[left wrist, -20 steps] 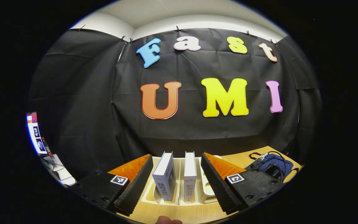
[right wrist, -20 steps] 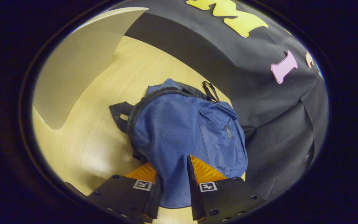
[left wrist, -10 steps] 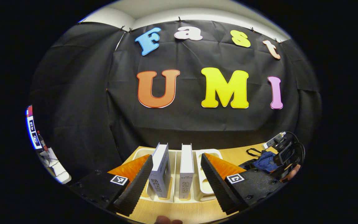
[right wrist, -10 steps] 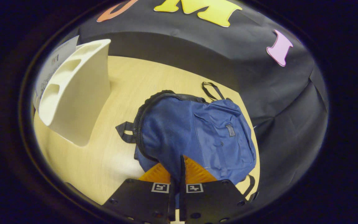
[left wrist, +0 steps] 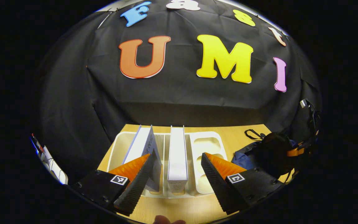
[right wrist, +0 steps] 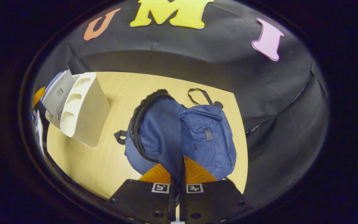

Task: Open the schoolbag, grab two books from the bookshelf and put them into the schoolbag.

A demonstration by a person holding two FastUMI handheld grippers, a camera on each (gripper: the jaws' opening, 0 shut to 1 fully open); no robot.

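The schoolbag (right wrist: 204, 137) lies at the centre of the right gripper view, its blue flap pinched and lifted by the clenched right gripper (right wrist: 177, 174). Bare table (right wrist: 104, 155) is seen to its left. In the left gripper view, two books (left wrist: 177, 152) stand upright in the white bookshelf (left wrist: 208, 146) at lower centre, bracketed by the released left gripper (left wrist: 177, 177), with an empty slot at right.

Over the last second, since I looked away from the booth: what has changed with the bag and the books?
The right tool closed on the schoolbag's front flap and lifted it, so the zipper mouth gapes. The left tool moved in over the bookshelf, open, its fingers straddling the two books, gripping neither. Both books stay upright in their slots.
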